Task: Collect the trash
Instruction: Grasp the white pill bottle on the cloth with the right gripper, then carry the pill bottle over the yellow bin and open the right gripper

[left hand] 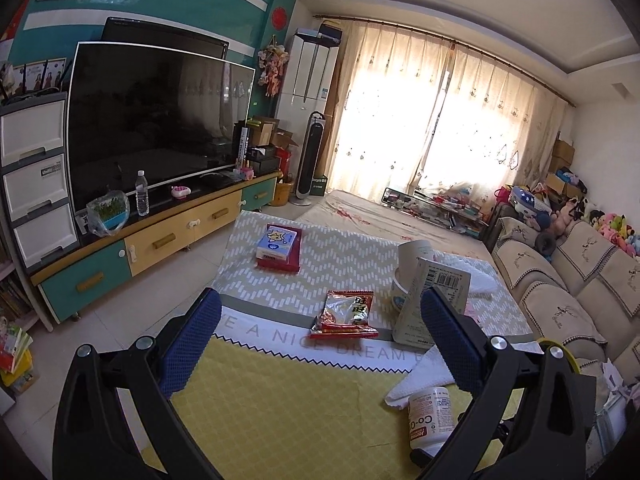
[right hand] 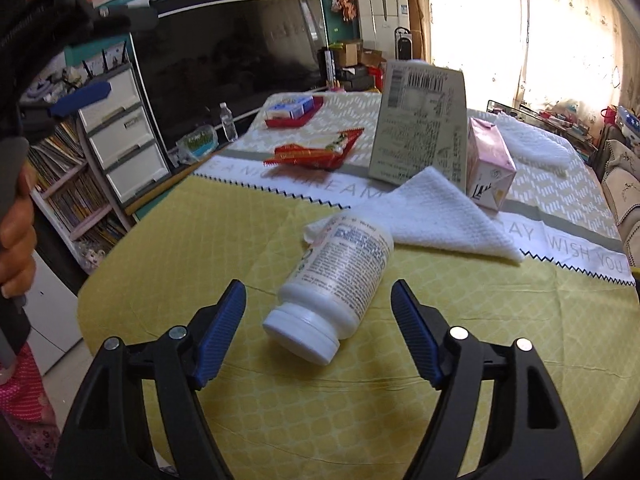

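A white pill bottle [right hand: 344, 256] lies on its side on the yellow tablecloth [right hand: 180, 240], cap toward me. My right gripper [right hand: 318, 287] is open, a finger on either side of the bottle's cap end, pads clear of it. Behind it lie a white towel [right hand: 440, 212], an upright beige carton [right hand: 420, 128], a pink carton [right hand: 490, 164] and a red snack packet [right hand: 316, 150]. My left gripper [left hand: 320, 300] is open and empty above the cloth, with the snack packet [left hand: 346, 314] just beyond it and the beige carton [left hand: 428, 300] by its right finger. The bottle [left hand: 430, 416] shows at lower right.
A tissue pack on a red box [left hand: 278, 246] sits at the table's far end. A paper cup [left hand: 412, 256] stands behind the carton. Left of the table are a TV unit [left hand: 160, 240] and drawers [left hand: 36, 184]; a sofa [left hand: 560, 280] runs along the right. A person's hand [right hand: 16, 240] holds the left gripper.
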`<state>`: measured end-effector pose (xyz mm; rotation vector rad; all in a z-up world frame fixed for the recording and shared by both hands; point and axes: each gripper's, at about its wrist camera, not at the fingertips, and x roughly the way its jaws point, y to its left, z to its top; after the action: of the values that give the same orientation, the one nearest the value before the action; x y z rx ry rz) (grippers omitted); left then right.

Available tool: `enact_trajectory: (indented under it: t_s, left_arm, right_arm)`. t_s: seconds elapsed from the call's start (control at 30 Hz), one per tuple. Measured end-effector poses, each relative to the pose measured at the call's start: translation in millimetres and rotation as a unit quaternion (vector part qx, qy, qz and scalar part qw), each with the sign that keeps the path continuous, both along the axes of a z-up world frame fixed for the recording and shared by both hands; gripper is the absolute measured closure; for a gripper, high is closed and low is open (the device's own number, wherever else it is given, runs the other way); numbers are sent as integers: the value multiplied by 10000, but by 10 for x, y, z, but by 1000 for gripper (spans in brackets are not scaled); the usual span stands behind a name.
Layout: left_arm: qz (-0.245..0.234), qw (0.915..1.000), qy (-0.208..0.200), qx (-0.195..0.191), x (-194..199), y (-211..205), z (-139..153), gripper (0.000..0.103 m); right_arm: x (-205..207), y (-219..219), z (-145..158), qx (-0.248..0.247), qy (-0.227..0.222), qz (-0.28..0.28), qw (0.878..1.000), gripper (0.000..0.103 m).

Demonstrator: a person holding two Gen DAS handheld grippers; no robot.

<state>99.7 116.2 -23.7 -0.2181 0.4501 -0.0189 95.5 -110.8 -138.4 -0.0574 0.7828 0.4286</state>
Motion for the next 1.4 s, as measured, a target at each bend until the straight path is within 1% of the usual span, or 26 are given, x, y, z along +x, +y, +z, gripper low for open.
enact_trajectory:
  t_s: [0.13,0.27,0.33,0.43,0.53,0.57,0.6,0.73,0.9,1.1,1.17,1.4]
  left_arm:
    - [-65,10000,47,50,41,-58,-35,5]
    - [-109,9999,73,94,65,-104,-58,5]
    - [-121,9998,84,103,75,-123,-66,5]
    - [-154,9998,114,94,106,-157,-82,5]
    - [-213,9996,148,113,139,-214,-102,5]
    - [-233,9995,160,138,148,-240,-109,5]
    - [-250,9994,171,164,155,-263,-116,5]
    - [-309,9990,217,229,184,-310,-143,5]
    - [-354,9988,276,191,221,-349,-188,5]
    - [-450,9980,348,271,254,-450,-226,5]
    - [-486,9977,351,316,261,-501,-225,5]
    - [-680,9961,366,431,300,-712,-209,5]
  right_arm:
    - [34,-65,-70,-74,97,-89,9999,33]
    - [41,-208,-59,-147,15,-200,9997,38]
    - [55,-285,-55,-89,20,-254,9996,38]
    - [88,-307,-75,48,73,-178,9998,38]
    - [109,-225,-143,28,210,-31,9998,39]
    - [107,-202,-159,20,213,-20,9998,47]
    - [108,-196,-164,17,201,-21,9998,58]
    - [78,-280,-85,182,88,-2,9998,58]
    - [3,-406,65,291,-6,64,9996,59]
    - [-54,-625,170,574,118,166,9981,59]
    - [-64,-748,199,685,168,137,9974,59]
    - [-82,-1210,311,898,98,-232,9956,59]
